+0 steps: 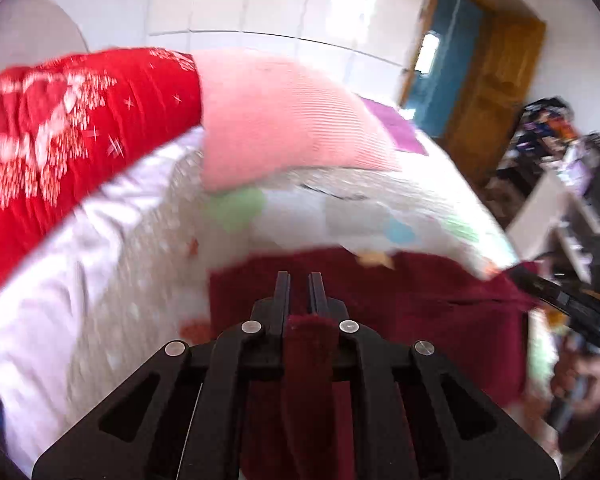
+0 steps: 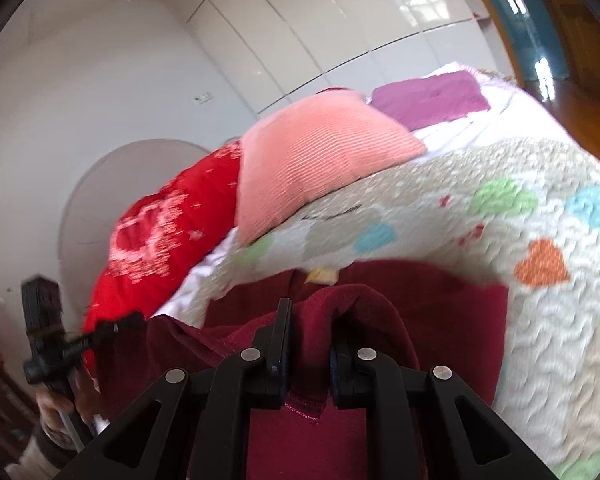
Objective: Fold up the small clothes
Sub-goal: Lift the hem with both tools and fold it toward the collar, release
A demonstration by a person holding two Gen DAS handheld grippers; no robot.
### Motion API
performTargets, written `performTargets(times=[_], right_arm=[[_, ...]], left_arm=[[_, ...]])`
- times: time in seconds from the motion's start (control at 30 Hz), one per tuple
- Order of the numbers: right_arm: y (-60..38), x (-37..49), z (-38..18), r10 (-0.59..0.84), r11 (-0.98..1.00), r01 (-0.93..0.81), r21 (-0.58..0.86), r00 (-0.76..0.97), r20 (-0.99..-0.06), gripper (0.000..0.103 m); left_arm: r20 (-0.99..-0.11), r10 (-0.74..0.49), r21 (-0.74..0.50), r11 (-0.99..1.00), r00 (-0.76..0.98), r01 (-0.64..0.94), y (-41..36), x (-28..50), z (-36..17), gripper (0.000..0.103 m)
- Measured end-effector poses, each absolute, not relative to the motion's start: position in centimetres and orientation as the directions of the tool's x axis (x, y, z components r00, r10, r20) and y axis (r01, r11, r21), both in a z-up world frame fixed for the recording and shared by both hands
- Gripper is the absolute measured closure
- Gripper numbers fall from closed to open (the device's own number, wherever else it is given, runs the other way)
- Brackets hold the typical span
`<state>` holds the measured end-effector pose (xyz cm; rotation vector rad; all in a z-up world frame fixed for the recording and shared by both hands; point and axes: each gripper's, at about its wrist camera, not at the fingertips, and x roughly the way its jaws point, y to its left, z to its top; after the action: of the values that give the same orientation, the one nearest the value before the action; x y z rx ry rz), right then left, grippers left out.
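A dark maroon garment point(image 1: 432, 312) hangs stretched between my two grippers, lifted over the patterned bed quilt point(image 1: 284, 216). My left gripper point(image 1: 300, 280) is shut on one edge of it, with a fold of the cloth bunched between the fingers. My right gripper point(image 2: 308, 316) is shut on another edge of the maroon garment point(image 2: 440, 312), whose cloth drapes over and hides the right fingertip. The right gripper shows at the right of the left wrist view point(image 1: 560, 300). The left gripper shows at the left of the right wrist view point(image 2: 76, 344).
On the bed lie a pink ribbed cushion point(image 1: 284, 120), a red pillow with white print point(image 1: 60, 128) and a purple cloth point(image 1: 396, 124). The quilt point(image 2: 500, 240) has coloured hearts. White wardrobe doors point(image 2: 340, 32) stand behind. A wooden door point(image 1: 496, 92) and cluttered shelves point(image 1: 560, 160) are at right.
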<state>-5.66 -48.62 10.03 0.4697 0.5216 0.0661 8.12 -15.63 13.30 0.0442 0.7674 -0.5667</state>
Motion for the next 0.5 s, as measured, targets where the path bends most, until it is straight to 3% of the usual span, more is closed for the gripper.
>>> performTargets(times=[0.17,0.27,0.37,0.4,0.5], right_arm=[[-50.5,-1.5,8.1,0.061,0.894,0.197,0.402,0.837,-0.544,0.089],[-52.3,1.4,5.6,0.082,0.855,0.264,0.446,0.781,-0.619,0.087],[-53.9,1.7,5.3,0.145,0.809,0.268,0.523,0.771,-0.620,0.084],[-54.1,1.1,5.8,0.156,0.804,0.250,0.539,0.786,-0.598,0.081],[-53.6,-0.9,7.5,0.152,0.835,0.214,0.507,0.796,-0.586,0.078]], left_arm=[[-0.705,-0.389,-0.141,0.897,0.593,0.420,-17.9,13.4,9.0,0.096],[-0.773,-0.335,-0.135,0.917,0.538,0.377,-18.3,15.9,7.0,0.088],[-0.771,-0.351,-0.174,0.918,0.531,0.355,-16.3,16.5,7.5,0.062],[-0.760,-0.365,-0.192,0.917,0.538,0.350,-15.0,16.5,8.1,0.049],[-0.746,-0.429,-0.272,0.894,0.509,0.355,-12.7,15.0,9.5,0.045]])
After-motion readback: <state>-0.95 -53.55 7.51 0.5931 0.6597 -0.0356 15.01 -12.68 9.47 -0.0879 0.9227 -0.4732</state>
